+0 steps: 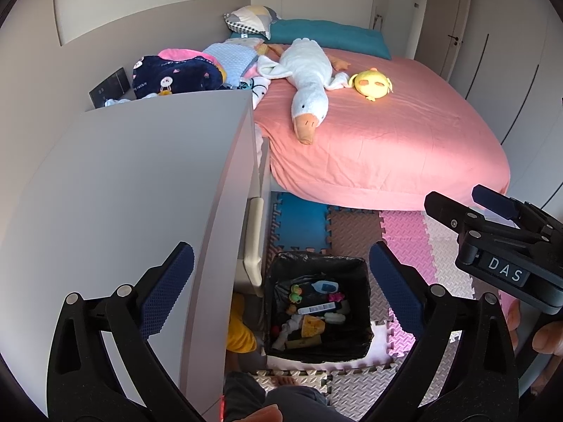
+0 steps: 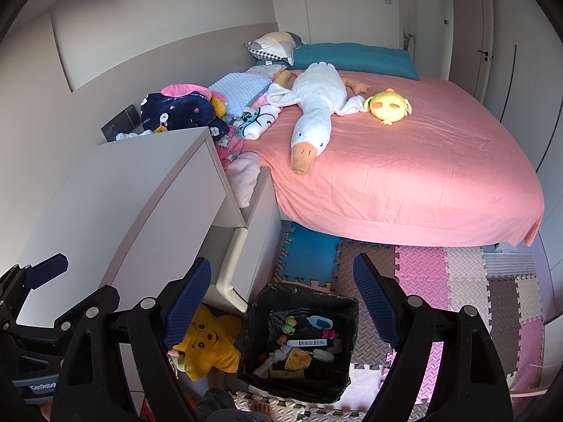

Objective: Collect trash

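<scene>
A black-lined trash bin (image 1: 352, 351) stands on the foam floor mat below me; it holds several scraps of wrappers and tissue (image 1: 313, 320). It also shows in the right wrist view (image 2: 257, 372), with the same litter (image 2: 302, 344) inside. My left gripper (image 1: 281, 292) is open and empty, held high above the bin. My right gripper (image 2: 281, 309) is open and empty too, also above the bin. The right gripper shows at the right edge of the left wrist view (image 1: 492, 211). The left gripper shows at the left edge of the right wrist view (image 2: 42, 270).
A white cabinet (image 1: 133, 183) stands left of the bin, beside a bed with a pink sheet (image 1: 387, 140). A white goose plush (image 1: 306, 81), a yellow chick plush (image 1: 371, 82) and piled clothes (image 1: 176, 74) lie on the bed. A yellow star plush (image 2: 207, 344) lies by the bin.
</scene>
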The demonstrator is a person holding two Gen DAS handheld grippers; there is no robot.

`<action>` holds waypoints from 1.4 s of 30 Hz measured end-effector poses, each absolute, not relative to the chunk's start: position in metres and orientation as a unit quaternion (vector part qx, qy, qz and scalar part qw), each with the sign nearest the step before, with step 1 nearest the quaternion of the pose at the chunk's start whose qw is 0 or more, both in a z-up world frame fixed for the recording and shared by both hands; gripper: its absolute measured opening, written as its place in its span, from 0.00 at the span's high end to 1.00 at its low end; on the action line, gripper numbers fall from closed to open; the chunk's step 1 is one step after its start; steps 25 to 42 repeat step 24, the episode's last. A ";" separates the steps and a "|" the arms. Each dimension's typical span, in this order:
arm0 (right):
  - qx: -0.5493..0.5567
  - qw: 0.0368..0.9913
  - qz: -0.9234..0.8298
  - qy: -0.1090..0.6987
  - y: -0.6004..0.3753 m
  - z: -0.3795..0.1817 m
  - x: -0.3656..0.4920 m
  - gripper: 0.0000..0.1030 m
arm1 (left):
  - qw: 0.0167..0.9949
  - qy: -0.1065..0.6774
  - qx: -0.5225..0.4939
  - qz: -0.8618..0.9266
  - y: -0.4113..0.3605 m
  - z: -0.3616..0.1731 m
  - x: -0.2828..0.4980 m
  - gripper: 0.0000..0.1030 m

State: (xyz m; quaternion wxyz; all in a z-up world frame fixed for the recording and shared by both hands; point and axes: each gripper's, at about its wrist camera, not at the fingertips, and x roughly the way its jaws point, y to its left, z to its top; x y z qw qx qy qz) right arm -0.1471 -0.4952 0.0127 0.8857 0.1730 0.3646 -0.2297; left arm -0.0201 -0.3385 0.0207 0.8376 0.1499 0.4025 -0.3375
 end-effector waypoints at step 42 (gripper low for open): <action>0.173 0.884 -0.231 0.366 -0.494 0.008 -0.154 0.19 | 0.833 0.404 0.155 -0.346 -0.339 0.012 -0.022 0.06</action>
